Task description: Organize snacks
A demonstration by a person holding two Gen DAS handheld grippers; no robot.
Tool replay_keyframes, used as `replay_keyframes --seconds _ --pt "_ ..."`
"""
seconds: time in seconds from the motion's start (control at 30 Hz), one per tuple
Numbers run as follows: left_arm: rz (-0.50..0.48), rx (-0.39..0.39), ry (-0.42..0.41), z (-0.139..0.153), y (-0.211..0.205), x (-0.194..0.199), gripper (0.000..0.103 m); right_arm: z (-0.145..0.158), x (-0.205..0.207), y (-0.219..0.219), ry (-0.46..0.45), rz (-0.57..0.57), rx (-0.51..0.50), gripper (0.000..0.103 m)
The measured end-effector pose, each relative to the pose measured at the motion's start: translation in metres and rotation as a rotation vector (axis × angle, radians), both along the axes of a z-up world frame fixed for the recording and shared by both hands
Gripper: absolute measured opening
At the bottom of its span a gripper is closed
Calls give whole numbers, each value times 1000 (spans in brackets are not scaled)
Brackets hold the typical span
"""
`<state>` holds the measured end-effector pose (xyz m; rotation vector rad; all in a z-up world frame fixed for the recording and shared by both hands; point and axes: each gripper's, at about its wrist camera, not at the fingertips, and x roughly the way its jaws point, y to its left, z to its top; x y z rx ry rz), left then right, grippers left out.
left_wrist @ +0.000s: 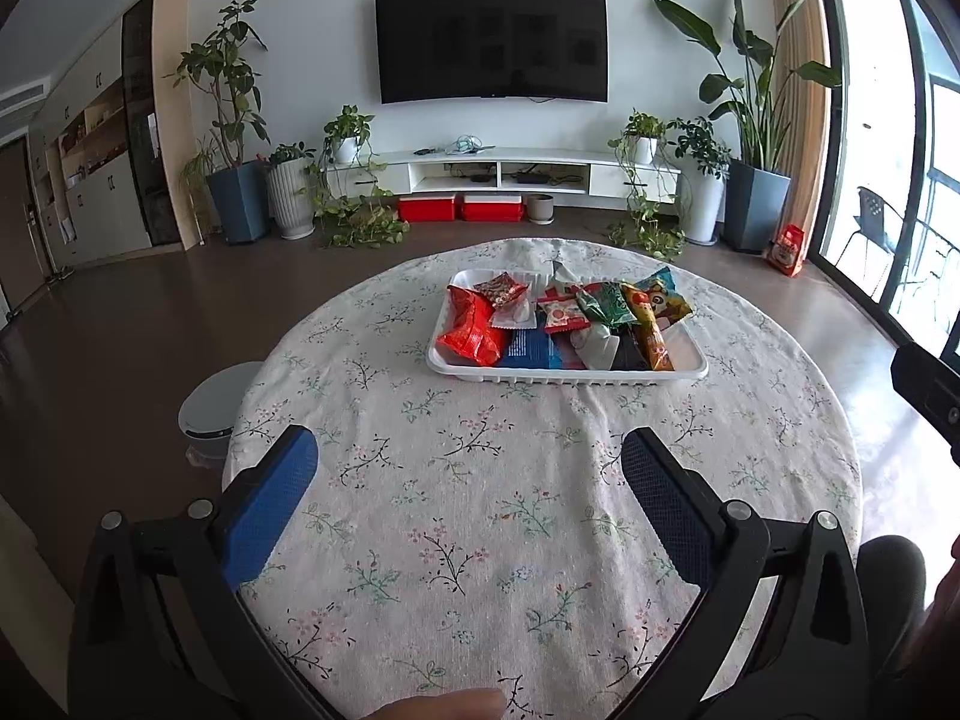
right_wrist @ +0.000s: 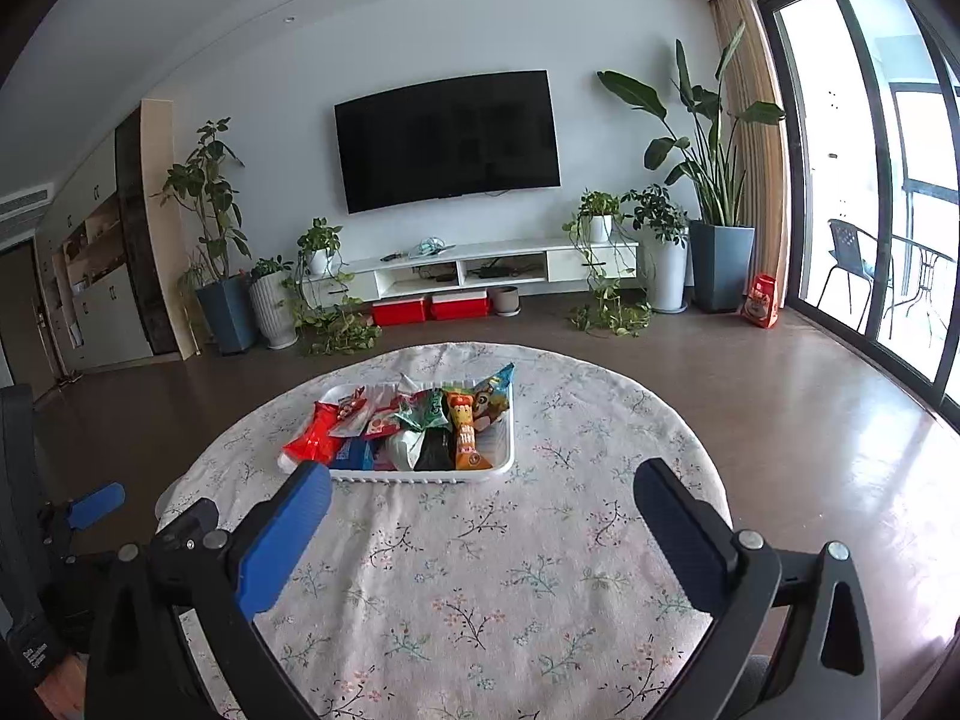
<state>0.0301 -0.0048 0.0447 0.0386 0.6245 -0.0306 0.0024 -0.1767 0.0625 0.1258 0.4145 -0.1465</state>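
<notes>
both tongs (left_wrist: 468, 456) (right_wrist: 480, 489) agape, level above tablecloth (left_wrist: 540, 510), seemingly empty.

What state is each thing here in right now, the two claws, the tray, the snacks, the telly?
Left gripper: open, empty, above the tablecloth.
Right gripper: open, empty.
Tray: on the table, heaped with packets.
Red packet: lying at the tray's left end.
Television: screen dark.

A white rectangular plastic tray (left_wrist: 567, 377) sits at the worktop's twelve o'clock side. Colourful crinkled snack packets (left_wrist: 564, 318) lie heaped inside it. A red foil bag (left_wrist: 471, 330) overhangs its nine o'clock rim.
</notes>
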Motion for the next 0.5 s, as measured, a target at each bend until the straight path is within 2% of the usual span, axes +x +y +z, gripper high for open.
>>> replay_keyframes --seconds 0.5 --pt "-1 -3 33 -6 3 5 103 -4 1 8 51 12 -17 103"
